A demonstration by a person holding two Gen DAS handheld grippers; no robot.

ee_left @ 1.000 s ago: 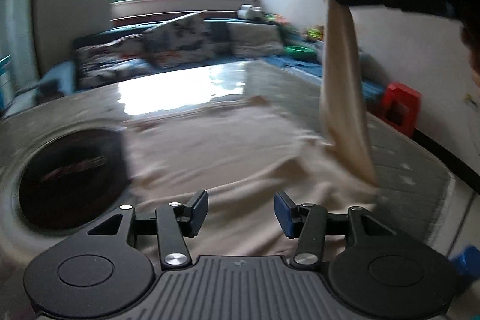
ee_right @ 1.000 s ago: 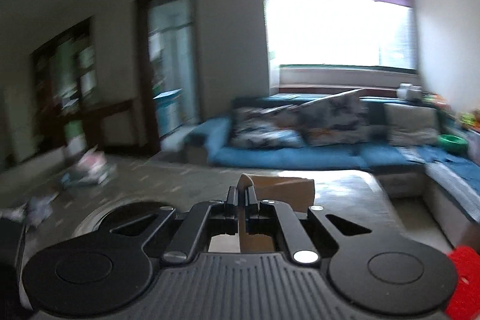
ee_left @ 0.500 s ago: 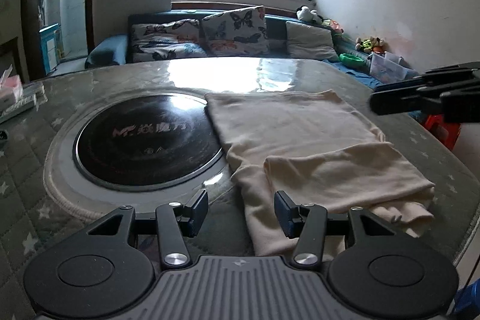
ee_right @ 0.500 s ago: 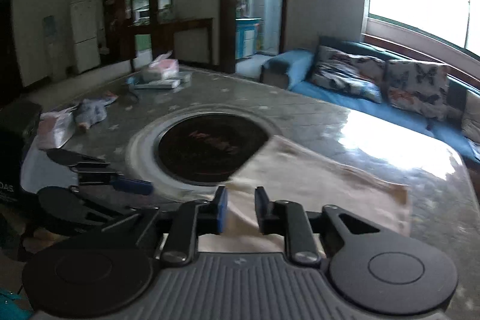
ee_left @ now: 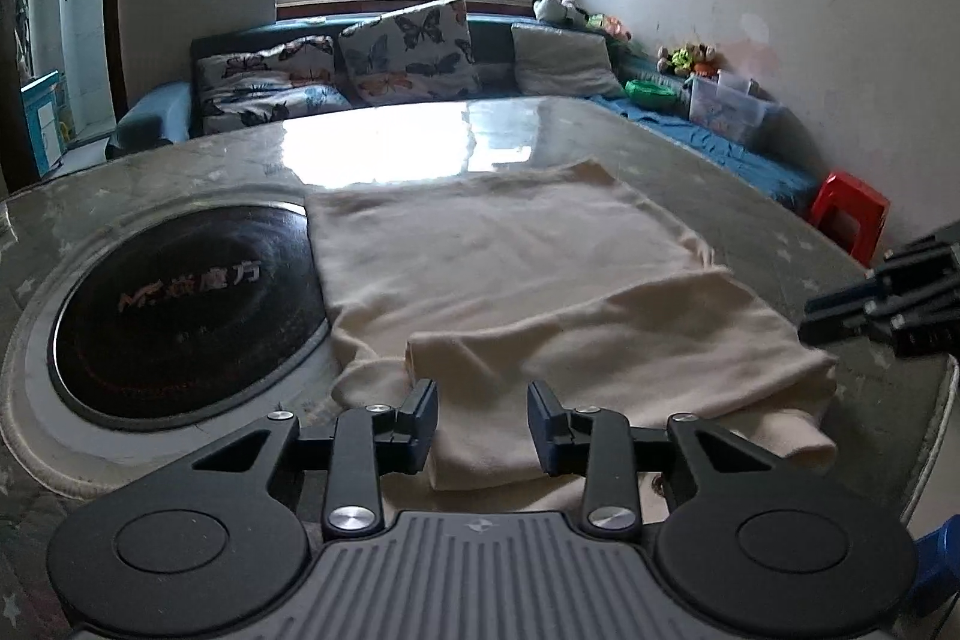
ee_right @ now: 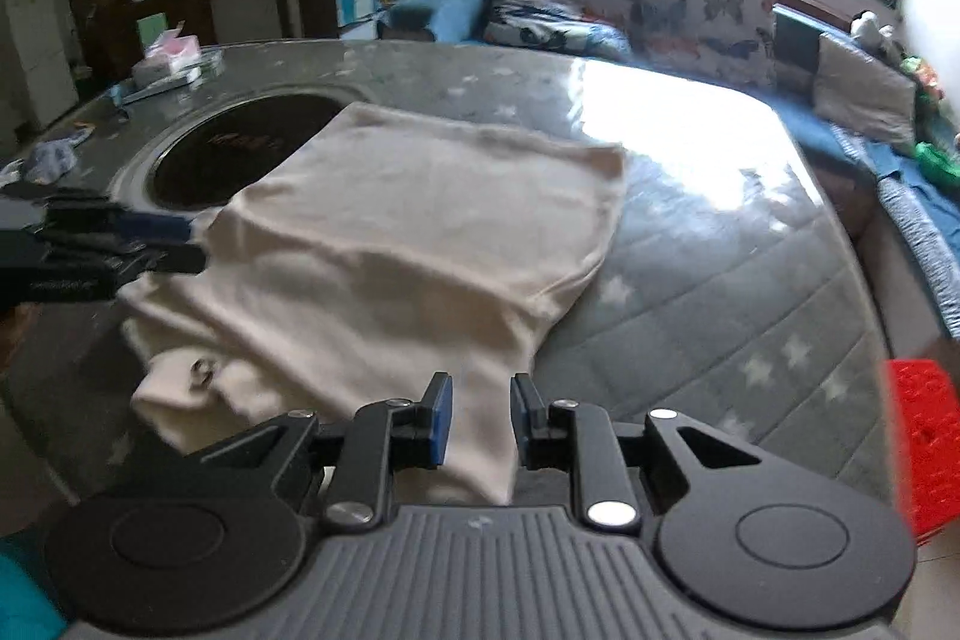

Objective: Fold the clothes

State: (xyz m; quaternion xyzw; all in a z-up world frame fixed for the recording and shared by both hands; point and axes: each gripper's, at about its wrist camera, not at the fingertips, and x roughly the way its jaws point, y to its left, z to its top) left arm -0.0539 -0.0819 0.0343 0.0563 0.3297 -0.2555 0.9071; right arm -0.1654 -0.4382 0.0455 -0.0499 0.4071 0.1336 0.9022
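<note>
A cream garment [ee_left: 510, 274] lies on the table [ee_left: 750, 196], its left edge overlapping the round black hob [ee_left: 180, 292] set into the tabletop. A flap is already folded across its near part, and loose bunched cloth trails toward the near edge. The left claw [ee_left: 482, 421] hangs open over the near left corner of the flap, holding nothing; the right claw [ee_right: 480, 421] is also open and empty, above the garment's near right edge.

The step in hand looks like taking fresh grips for the next fold. To do it well, each claw should close on a full edge, catching both layers so the flap does not slide apart. The two grips should sit level with each other, so the cloth lifts evenly and the crease runs straight. The bunched near part wants smoothing flat first.
</note>
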